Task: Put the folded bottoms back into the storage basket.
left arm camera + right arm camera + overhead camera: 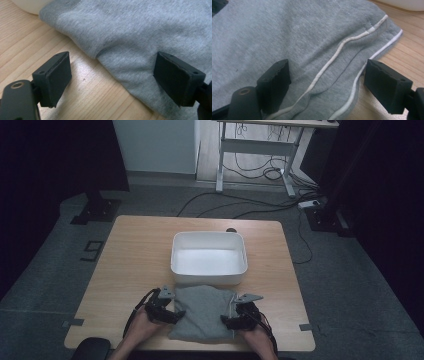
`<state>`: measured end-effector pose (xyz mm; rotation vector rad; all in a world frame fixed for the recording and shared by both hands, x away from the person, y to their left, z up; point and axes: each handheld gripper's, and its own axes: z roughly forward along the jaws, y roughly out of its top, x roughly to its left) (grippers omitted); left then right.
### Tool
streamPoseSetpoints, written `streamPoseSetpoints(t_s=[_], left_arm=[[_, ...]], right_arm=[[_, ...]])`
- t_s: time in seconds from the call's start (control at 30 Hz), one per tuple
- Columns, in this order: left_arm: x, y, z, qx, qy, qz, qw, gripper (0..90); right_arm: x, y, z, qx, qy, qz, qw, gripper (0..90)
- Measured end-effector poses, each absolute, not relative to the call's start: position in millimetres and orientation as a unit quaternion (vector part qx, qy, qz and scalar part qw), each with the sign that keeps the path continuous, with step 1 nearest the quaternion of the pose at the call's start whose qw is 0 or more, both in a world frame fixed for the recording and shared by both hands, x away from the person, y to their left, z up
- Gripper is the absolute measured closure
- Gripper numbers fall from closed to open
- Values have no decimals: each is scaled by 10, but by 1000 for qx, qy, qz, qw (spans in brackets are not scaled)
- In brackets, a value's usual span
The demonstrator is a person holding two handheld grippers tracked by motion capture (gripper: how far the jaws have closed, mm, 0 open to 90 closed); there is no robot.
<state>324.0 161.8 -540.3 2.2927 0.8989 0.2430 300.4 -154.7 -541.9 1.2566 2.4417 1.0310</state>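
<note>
from my seat: left gripper (pixel 176 315) sits at the left edge of the folded grey garment (pixel 204 312), near the front of the wooden table (pixel 135 255). in the left gripper view its jaws stand apart, straddling the cloth's edge (pixel 140 50) — one pad (pixel 58 80) over bare wood, the other pad (pixel 175 77) over the fabric. nothing pinched that i can see, and i can't tell if the pads touch the surface.

the garment lies flat near the front edge of the table, between the two grippers, its far edge just beside the near wall of the white tub (pixel 209 277) — touching or not, i can't tell. the tub sits mid-table, upright. the person's hands come in from the bottom of the high view, one on each gripper.

right gripper (pixel 229 321) is at the garment's right edge. in the right gripper view its jaws are apart too, set across the seamed side: one pad (pixel 275 82) over the grey cloth, the other pad (pixel 387 85) over the table just past the hem. two white piping lines (pixel 342 47) run between them. the fabric lies slack there, not clamped.

beyond the table: grey floor, black cables (pixel 240 207), a desk frame (pixel 260 150).
</note>
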Motion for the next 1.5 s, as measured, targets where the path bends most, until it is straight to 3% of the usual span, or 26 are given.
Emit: streamPoseSetpoints(t_s=[0.37, 0.43, 0.5, 0.57, 0.83, 1.5], left_arm=[[3190, 1558, -5367, 879, 323, 70, 343, 479], [3192, 1561, -5365, 878, 325, 62, 346, 562], [3200, 1582, -5373, 875, 329, 54, 352, 702], [3216, 1602, -5381, 870, 336, 38, 360, 765], [3207, 1640, -5276, 865, 334, 37, 372, 793], [3119, 1750, -4721, 854, 311, 57, 413, 797]], right_arm=[[3003, -1495, -5380, 407, 838, 358, 67, 587], [3005, -1501, -5380, 412, 834, 362, 55, 642], [3007, -1510, -5382, 417, 831, 365, 46, 680], [3002, -1509, -5375, 419, 830, 365, 46, 701], [2975, -1536, -5268, 407, 833, 370, 54, 753], [2950, -1619, -4770, 386, 823, 411, 60, 763]])
